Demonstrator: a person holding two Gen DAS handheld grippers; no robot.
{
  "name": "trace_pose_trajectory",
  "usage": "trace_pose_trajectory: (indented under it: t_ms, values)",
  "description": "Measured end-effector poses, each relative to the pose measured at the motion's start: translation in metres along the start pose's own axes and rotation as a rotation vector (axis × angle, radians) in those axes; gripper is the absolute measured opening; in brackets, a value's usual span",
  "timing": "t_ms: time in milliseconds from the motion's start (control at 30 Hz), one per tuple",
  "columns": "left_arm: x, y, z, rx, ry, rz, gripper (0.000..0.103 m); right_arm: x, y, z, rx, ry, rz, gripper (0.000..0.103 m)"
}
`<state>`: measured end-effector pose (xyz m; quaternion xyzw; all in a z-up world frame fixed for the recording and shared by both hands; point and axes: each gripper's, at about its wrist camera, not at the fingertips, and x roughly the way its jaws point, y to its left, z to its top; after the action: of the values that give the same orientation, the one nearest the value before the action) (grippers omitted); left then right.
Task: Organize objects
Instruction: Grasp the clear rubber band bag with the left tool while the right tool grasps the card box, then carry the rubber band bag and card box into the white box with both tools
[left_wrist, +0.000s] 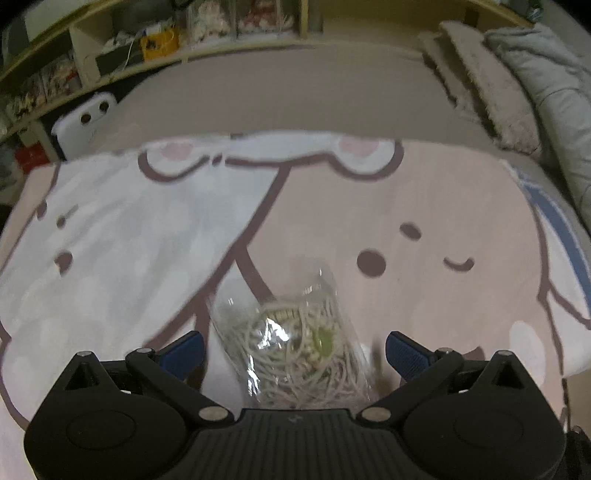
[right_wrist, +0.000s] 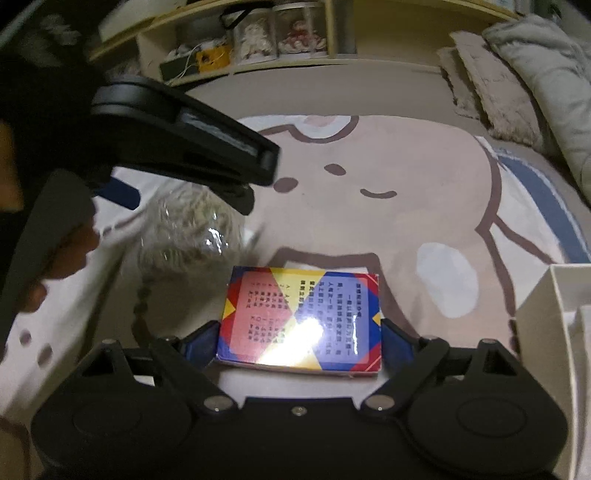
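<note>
A clear plastic bag of beige cord (left_wrist: 295, 343) lies on the cartoon rug between the fingers of my left gripper (left_wrist: 294, 349), which is open around it, pads apart from the bag. It also shows in the right wrist view (right_wrist: 188, 229) under the left gripper's body (right_wrist: 177, 144). My right gripper (right_wrist: 298, 341) is shut on a colourful red, blue and yellow box (right_wrist: 301, 317), its blue pads against both short sides. The box sits low over the rug.
A white open box (right_wrist: 546, 325) stands at the right edge. A pink and white cartoon rug (left_wrist: 424, 221) covers the floor. Wooden shelves (left_wrist: 147, 48) with jars line the back. Folded mats and bedding (left_wrist: 517, 92) lie at the far right. A white device (left_wrist: 86, 122) sits at the far left.
</note>
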<state>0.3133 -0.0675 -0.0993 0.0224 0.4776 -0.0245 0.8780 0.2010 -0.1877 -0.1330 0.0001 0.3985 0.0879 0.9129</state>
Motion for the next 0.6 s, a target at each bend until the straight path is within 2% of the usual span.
trace_pose_trajectory:
  t_ms: [133,233,367,467,600]
  values:
    - [0.014,0.003,-0.010,-0.065,0.057,0.015,0.103,-0.006,-0.004,-0.006,-0.007,0.005,-0.002,0.091]
    - [0.010,0.013,-0.016,-0.130,0.023,0.037,0.098,-0.011,-0.006,-0.010,-0.010,0.010,-0.006,0.091]
    - [0.000,0.024,-0.021,-0.148,-0.012,0.028,0.069,-0.018,-0.006,-0.018,-0.018,0.016,-0.003,0.090]
    - [-0.009,0.032,-0.026,-0.142,-0.009,0.016,0.062,-0.023,-0.006,-0.023,-0.029,0.027,0.010,0.090]
    - [-0.020,0.044,-0.039,-0.117,-0.006,0.010,0.059,-0.030,-0.004,-0.028,-0.045,0.049,0.023,0.090]
